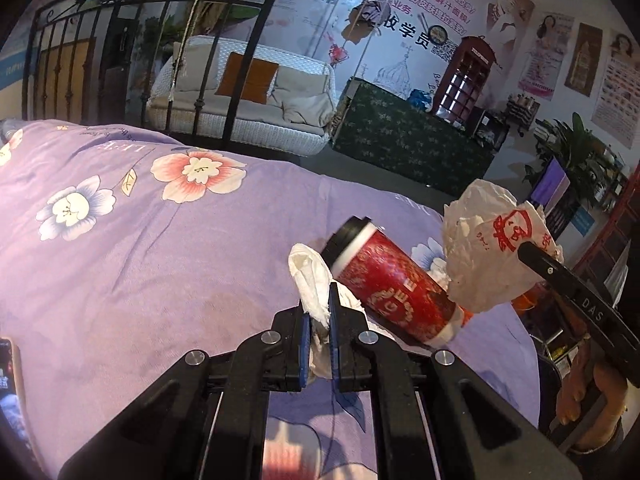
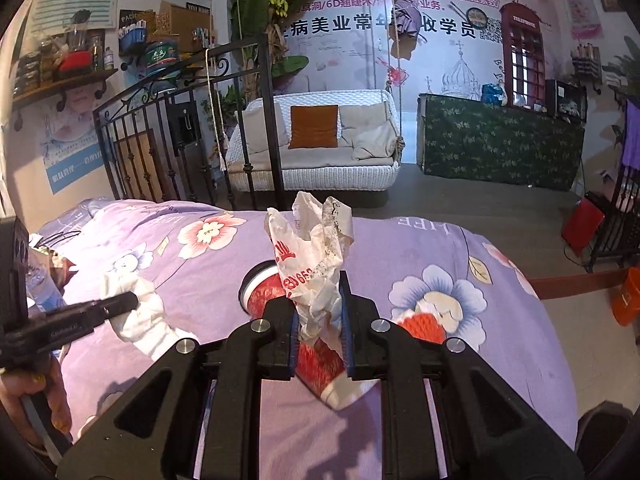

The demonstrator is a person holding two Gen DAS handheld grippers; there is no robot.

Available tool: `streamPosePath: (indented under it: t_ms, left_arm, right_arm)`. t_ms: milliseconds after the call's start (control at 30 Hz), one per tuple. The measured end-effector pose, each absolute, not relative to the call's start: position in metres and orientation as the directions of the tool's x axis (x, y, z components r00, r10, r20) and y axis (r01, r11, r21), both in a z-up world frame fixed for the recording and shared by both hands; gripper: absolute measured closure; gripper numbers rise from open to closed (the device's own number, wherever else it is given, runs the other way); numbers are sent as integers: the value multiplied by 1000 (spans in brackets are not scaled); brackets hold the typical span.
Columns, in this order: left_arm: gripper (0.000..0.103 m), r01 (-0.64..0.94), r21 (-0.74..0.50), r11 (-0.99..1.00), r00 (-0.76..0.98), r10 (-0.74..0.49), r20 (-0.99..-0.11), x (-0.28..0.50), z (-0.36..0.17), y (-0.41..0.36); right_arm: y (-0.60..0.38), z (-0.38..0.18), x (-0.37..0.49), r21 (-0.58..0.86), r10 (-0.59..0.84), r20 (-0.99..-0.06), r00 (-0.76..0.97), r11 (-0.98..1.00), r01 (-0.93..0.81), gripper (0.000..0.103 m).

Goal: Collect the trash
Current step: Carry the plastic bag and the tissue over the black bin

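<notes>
My left gripper (image 1: 319, 322) is shut on a crumpled white tissue (image 1: 310, 276), lifted above the purple floral bedspread (image 1: 120, 248). Just right of it a red paper cup (image 1: 384, 280) with a black lid lies on its side on the bed. My right gripper (image 2: 320, 312) is shut on a crumpled white wrapper with red print (image 2: 310, 256), held above the same cup (image 2: 264, 292). In the left wrist view the wrapper (image 1: 484, 244) hangs at the right on the right gripper's finger (image 1: 536, 260). The right wrist view shows the left gripper's finger (image 2: 120, 302) against the tissue (image 2: 136, 316).
A black iron bed rail (image 2: 180, 92) stands at the bed's far end, with a white wicker swing sofa (image 2: 320, 148) and a green-covered counter (image 2: 500, 144) behind. A plastic bottle (image 2: 42, 288) lies at the bed's left. An orange bucket (image 2: 628, 296) is on the floor, right.
</notes>
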State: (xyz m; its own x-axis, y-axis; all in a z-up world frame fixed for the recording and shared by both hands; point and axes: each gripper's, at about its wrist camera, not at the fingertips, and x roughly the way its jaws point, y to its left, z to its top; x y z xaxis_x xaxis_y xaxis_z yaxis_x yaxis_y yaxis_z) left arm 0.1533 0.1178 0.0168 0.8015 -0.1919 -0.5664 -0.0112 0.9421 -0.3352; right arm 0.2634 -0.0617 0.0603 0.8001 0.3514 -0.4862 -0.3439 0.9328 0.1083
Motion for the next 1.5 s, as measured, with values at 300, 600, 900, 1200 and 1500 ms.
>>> streamPosePath:
  t_ms: [300,600,900,1200,1500]
  left_arm:
    - [95,112,-347,931,775,-300,-556,127,14,62]
    - [96,199,-343,918,750,-368,-550,117,11,19]
    - [96,327,-333,885,705,-463,-538,109,12,-28]
    - [95,459,-309,833,655,-552,-516,112,19,-71]
    - [95,550,-286,785,604,-610,-513,111,21,-115]
  right_arm:
    - [-107,55,207,145,319,-502,804,947,-286,86]
    - [-153,46,155,136,234,-498,835,972,-191,86]
    - [-212,34,120,160,123,-517,847,986,-46,86]
    - [-292,27,96,144,-75,-553,830,972,184,86]
    - [-356,-8,91,133,-206,-653,729,916,378,86]
